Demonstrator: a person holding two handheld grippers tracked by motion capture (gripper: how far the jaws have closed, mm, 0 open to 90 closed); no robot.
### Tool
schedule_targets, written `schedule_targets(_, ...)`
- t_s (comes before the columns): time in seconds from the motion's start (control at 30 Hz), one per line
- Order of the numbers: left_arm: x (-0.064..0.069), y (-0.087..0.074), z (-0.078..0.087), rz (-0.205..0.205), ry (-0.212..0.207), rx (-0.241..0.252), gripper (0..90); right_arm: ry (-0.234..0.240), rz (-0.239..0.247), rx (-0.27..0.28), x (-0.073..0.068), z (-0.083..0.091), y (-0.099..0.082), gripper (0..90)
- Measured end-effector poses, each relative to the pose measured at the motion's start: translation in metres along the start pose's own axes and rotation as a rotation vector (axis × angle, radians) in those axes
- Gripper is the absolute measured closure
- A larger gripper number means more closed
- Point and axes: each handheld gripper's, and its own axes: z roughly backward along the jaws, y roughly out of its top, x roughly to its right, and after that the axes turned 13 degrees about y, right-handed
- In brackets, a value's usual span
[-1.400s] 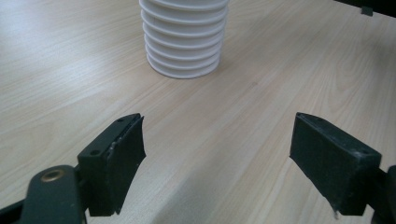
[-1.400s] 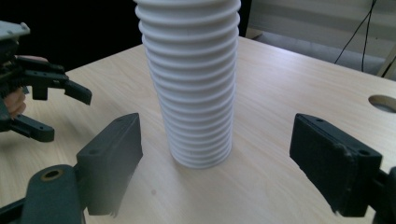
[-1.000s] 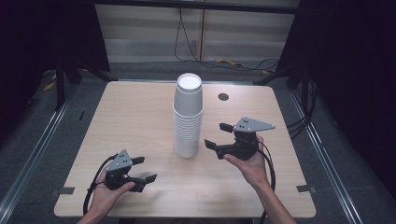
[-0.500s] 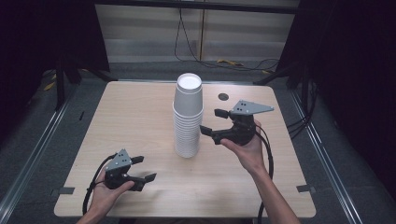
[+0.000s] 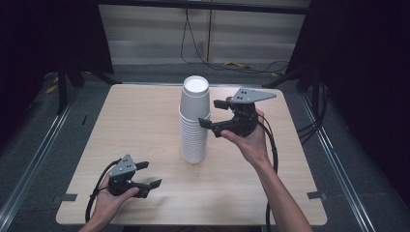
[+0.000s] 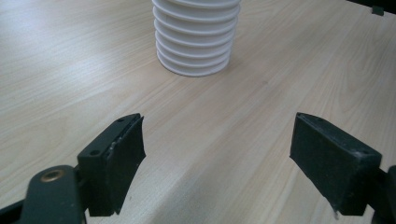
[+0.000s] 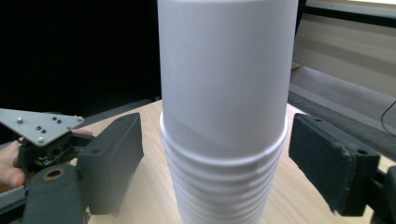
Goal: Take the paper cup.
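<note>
Cups (image 5: 195, 123) are standing as one tall white stack, mouths down, near the middle of the table (image 5: 145, 121), slightly toward its far side. I am seeing the top cup sitting higher than the rest, with a row of tightly nested rims below it running down to the wood.

I am holding the right gripper (image 5: 209, 113) up at the stack's right side, about level with the top cup's rim. Its jaws are standing wide apart and released. In the right gripper view, the stack (image 7: 226, 116) is rising between the two black pads of the right gripper (image 7: 215, 163), with a gap showing on either side, so neither pad is pressing on the paper. The hand is gripping the tool from below, and the cable is trailing down past the wrist toward the near edge.

I am resting the left gripper (image 5: 151, 174) low at the near left corner of the table, well apart from the stack. Its jaws are also hanging open with nothing between them. In the left gripper view, the left gripper (image 6: 217, 154) is pointing across bare wood toward the base of the stack (image 6: 196, 37), which is standing some way ahead of the pads.
</note>
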Motion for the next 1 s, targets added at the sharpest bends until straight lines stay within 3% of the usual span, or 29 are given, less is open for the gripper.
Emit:
schedule_targets(0.43, 0.004, -0.001, -0.001, -0.031, -0.010, -0.009, 17.5, 0.016, 0.007, -0.029, 0.005, -0.006, 0.025, 14.9)
schedule_targets(1.0, 0.004, -0.001, -0.001, -0.032, -0.003, -0.011, 17.3, 0.045, 0.007, -0.076, 0.015, -0.025, 0.049, 13.6)
